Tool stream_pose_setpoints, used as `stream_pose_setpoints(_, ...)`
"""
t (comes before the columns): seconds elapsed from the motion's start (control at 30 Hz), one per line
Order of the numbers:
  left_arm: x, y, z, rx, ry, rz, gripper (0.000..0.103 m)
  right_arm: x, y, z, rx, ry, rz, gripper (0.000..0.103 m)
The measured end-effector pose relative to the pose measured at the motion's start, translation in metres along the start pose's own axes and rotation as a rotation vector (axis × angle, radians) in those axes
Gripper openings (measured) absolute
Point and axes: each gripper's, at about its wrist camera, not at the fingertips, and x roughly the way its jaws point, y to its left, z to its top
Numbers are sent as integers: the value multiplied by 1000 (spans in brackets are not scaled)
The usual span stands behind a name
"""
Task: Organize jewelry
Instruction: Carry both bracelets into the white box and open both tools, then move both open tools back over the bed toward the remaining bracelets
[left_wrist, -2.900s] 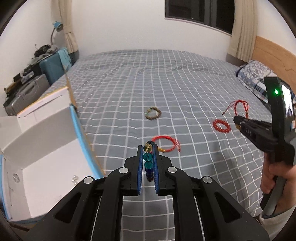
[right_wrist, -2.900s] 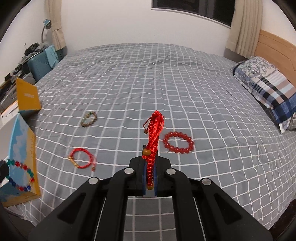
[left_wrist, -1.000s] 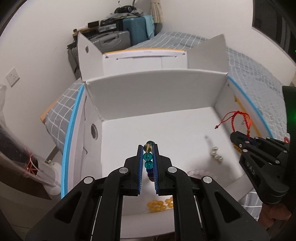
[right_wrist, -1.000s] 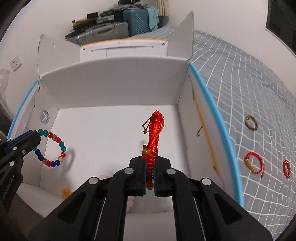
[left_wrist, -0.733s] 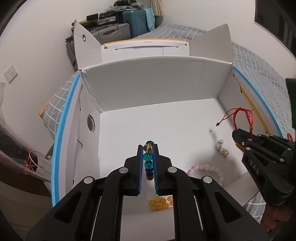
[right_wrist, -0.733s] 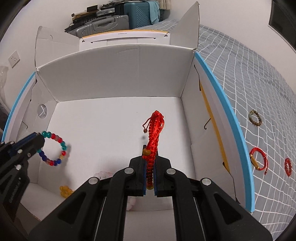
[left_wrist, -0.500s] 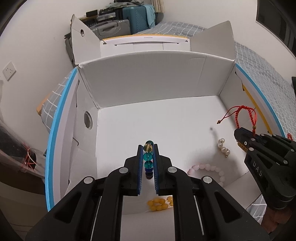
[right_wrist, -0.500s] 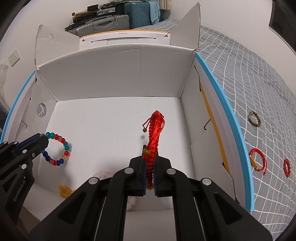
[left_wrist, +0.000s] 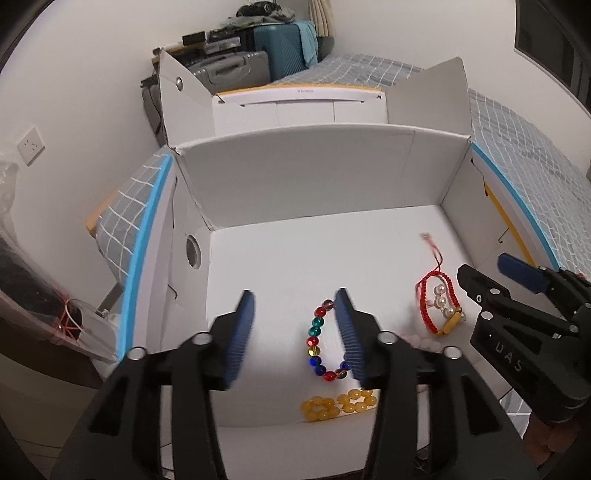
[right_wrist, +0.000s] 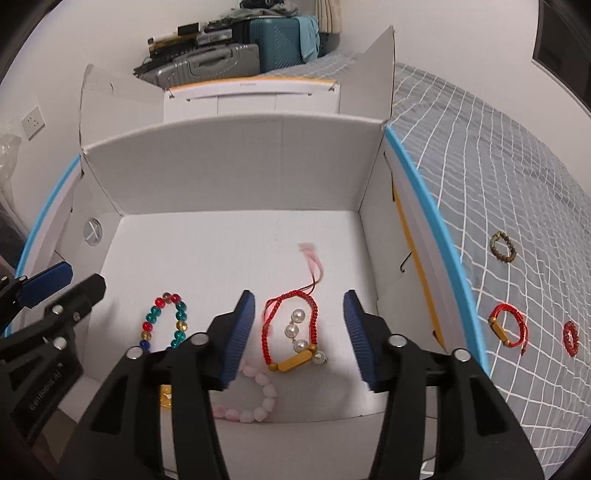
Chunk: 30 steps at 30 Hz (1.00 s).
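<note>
Both grippers hover over an open white cardboard box (left_wrist: 314, 177) (right_wrist: 240, 162). My left gripper (left_wrist: 294, 299) (right_wrist: 83, 277) has its jaws opening, and nothing is pressed between the pads. The multicolour bead bracelet (left_wrist: 314, 330) (right_wrist: 179, 325) lies loose on the box floor below it, beside the right pad. My right gripper (right_wrist: 299, 297) (left_wrist: 484, 266) is also opening. The red cord bracelet (right_wrist: 265, 328) (left_wrist: 424, 299) with a yellow tube bead lies free on the floor under its gap, draped around a short pearl string (right_wrist: 295, 328).
A yellow bead bracelet (left_wrist: 338, 404) and a pink bead bracelet (right_wrist: 258, 398) lie near the box's front wall. Right of the box, on the grey checked bedspread (right_wrist: 517, 166), lie a brown bead bracelet (right_wrist: 503, 246), a red cord bracelet (right_wrist: 506, 326) and a red bead bracelet (right_wrist: 570, 338). Suitcases (right_wrist: 280, 33) stand behind.
Both grippers went from shut to open over the box. The multicolour bracelet and the red cord bracelet left the pads and now lie on the box floor.
</note>
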Motion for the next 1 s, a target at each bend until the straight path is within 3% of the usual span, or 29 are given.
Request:
stream_pose_setpoints(0.17,-7,1,0,8,-35,23,71,-13,-1,2,6,-42,-7,76)
stream_pose_setpoints(0.43,-19,3,1,-4,-73,24,93,-33,-13,7,47,-112,-32,95)
stream_pose_setpoints(1.0,-33,-27,-1,36,-93,-7,97,-63,-44,-1,76,-156,-75,95)
